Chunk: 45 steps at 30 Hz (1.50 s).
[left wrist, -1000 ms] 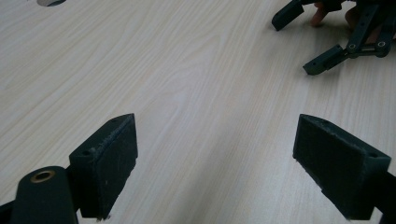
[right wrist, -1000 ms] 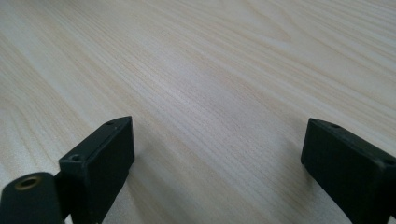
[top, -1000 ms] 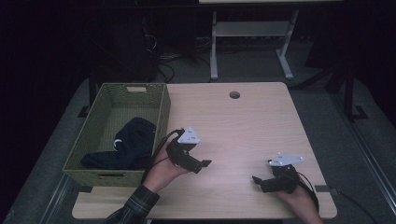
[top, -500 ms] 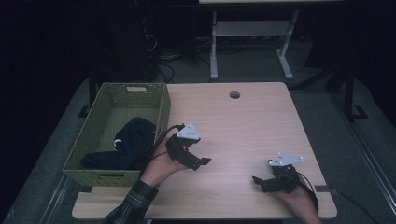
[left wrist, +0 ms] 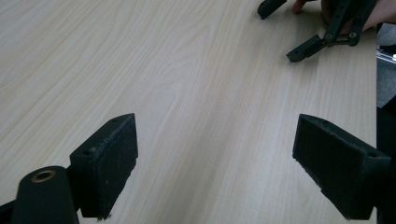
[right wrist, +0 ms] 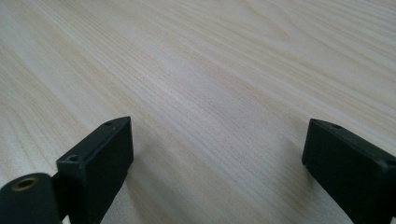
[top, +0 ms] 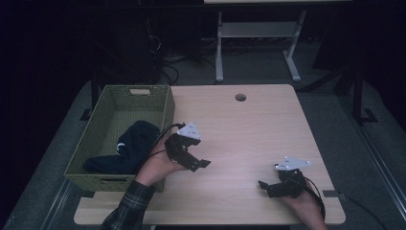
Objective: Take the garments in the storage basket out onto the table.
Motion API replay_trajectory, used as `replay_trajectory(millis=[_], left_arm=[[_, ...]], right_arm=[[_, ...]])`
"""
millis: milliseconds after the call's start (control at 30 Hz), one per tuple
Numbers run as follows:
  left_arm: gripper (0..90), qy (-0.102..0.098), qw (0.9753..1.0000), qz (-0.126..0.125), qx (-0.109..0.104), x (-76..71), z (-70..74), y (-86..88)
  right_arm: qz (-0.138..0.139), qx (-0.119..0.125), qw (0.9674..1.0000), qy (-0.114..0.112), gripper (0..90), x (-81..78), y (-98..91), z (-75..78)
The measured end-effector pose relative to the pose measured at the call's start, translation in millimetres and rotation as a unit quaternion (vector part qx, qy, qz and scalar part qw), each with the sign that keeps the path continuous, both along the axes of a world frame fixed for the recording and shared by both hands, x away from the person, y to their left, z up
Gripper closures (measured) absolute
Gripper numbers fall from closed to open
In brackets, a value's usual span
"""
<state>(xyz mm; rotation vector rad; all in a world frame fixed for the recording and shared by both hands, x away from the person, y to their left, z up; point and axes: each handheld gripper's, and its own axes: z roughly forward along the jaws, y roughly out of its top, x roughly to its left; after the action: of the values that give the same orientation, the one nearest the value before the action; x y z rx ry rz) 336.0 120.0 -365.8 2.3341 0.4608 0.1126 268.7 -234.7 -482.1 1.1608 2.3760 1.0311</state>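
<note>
My left gripper [top: 194, 160] hovers over the light wooden table [top: 249, 129], just right of a green woven basket [top: 165, 109]. In the left gripper view its jaws stand wide apart and open [left wrist: 215, 163], with bare wood between them. My right gripper [top: 267, 186] rests low near the table's front right edge, pointing left. Its jaws are also open [right wrist: 217, 163] over bare wood. A dark garment [top: 129, 146] with a small white mark lies crumpled in the basket. The right gripper [left wrist: 322, 39] also appears far off in the left gripper view.
A round cable hole [top: 240, 97] sits near the table's far edge. A white desk frame [top: 258, 33] and cables stand on the dark floor behind the table. A plaid sleeve [top: 125, 211] comes in at the bottom left.
My left gripper has drifted slightly away from the front edge and toward the basket. The right gripper has stayed put. Both remain open.
</note>
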Motion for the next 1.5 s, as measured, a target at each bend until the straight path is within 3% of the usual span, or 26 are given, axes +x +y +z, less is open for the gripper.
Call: replay_trajectory(millis=[667, 1000, 1500], left_arm=[[14.0, 0.002, 0.9999, 0.007, 0.012, 0.8, 15.2, 20.0], [14.1, 0.003, 0.9996, 0.027, 0.005, 1.7, 24.0, 39.8], [14.0, -0.01, 0.9984, 0.054, 0.012, 1.2, 37.8, 70.0]], right_arm=[[-0.001, -0.001, 1.0, -0.001, 8.0, 0.4, 0.6, 0.0], [-0.001, -0.001, 1.0, -0.002, 8.0, 0.5, 0.5, -0.1], [-0.001, -0.001, 1.0, -0.002, 8.0, 0.5, 0.5, -0.1]])
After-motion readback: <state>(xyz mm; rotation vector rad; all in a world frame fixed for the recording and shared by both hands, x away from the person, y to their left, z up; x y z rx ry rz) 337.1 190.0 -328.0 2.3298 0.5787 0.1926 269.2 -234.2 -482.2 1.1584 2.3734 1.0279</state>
